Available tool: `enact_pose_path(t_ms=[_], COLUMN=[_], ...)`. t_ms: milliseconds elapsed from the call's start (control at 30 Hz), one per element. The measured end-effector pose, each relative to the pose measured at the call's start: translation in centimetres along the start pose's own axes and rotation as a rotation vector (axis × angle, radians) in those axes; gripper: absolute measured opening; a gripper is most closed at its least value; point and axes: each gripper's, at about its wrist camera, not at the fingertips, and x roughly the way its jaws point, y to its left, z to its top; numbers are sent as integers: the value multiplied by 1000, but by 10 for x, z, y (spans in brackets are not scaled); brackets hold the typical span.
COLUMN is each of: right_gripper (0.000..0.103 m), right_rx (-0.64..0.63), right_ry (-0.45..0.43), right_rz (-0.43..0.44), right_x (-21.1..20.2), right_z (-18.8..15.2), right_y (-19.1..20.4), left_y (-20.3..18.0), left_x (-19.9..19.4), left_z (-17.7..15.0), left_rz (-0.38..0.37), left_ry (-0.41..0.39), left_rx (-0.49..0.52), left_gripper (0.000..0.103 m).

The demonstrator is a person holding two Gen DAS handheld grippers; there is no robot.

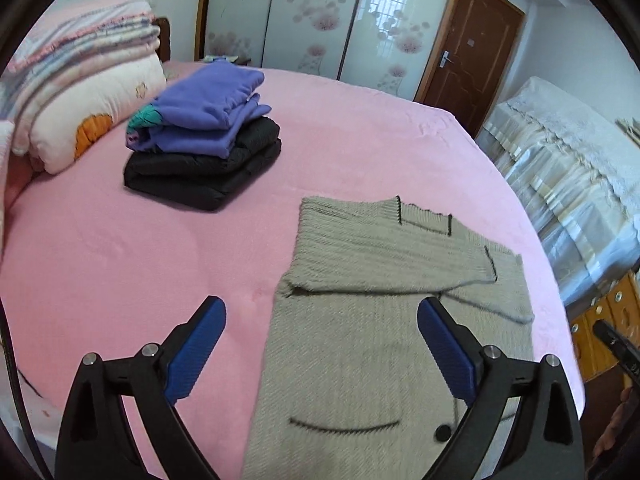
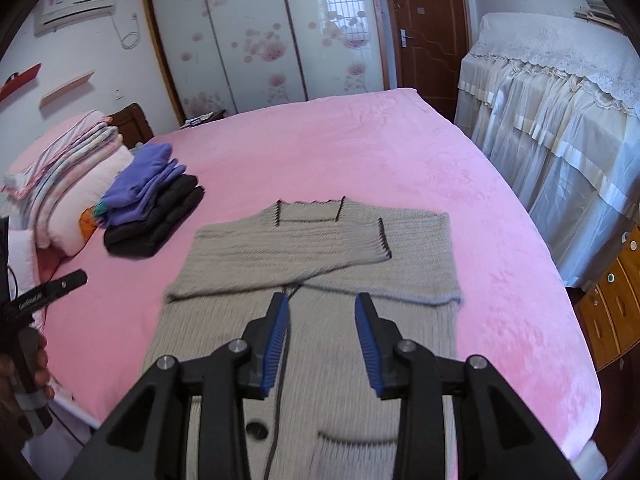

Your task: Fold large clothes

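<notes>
A beige knitted cardigan (image 1: 360,344) with dark trim lies flat on the pink bed (image 1: 120,260), both sleeves folded across its chest. It also shows in the right wrist view (image 2: 320,264). My left gripper (image 1: 322,312) is open wide above the cardigan's left side, holding nothing. My right gripper (image 2: 322,308) is open above the cardigan's middle, near its dark front placket, holding nothing. The left gripper's body (image 2: 44,288) shows at the left edge of the right wrist view.
A stack of folded clothes, purple on black (image 1: 204,136), sits at the far left of the bed beside folded quilts and pillows (image 1: 80,80). A lace-covered piece of furniture (image 2: 560,120) and a wooden cabinet (image 2: 612,304) stand right of the bed. Wardrobe doors (image 2: 260,40) are behind.
</notes>
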Motion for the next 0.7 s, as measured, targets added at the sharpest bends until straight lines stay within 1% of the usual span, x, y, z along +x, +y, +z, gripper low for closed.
enact_pose_path(t_ms=[133,233,367,433,500,567,600,633,700], right_gripper=[35,35,35,35,35,35,35,35,35], right_rx=[1,7,-18,-15,-15,-4,8,27,52], right_ry=[22,59,97,113,135,160,177,197,226], right_rz=[-4,-4,-33,-24,-31,-42,-42,-37,-46], right_x=[-19,-26,-34,-36,-37,-36,-34,-32,-30], right_z=[-27,-54,-90,-103,-117,-131,-137,-144,-160], right_y=[3,1,-1,-3,-6,-12,-16,-22,-32], left_y=[10,21,39,42,43,41,40,41,41], left_x=[-9,-11,-9,-5,-3,1,5,8,11], left_z=[-30,-60,-101,-117,-135,-153,-162,-172,-184], left_rz=[-7,4,-5,1,6,8,3,-21,-60], left_ry=[40,70,128,153,169,190,214,238,253], left_rx=[27,34,-22,-30,-16,24,39,45,39], left_gripper=[96,96,96,96,96,96,96,96,96])
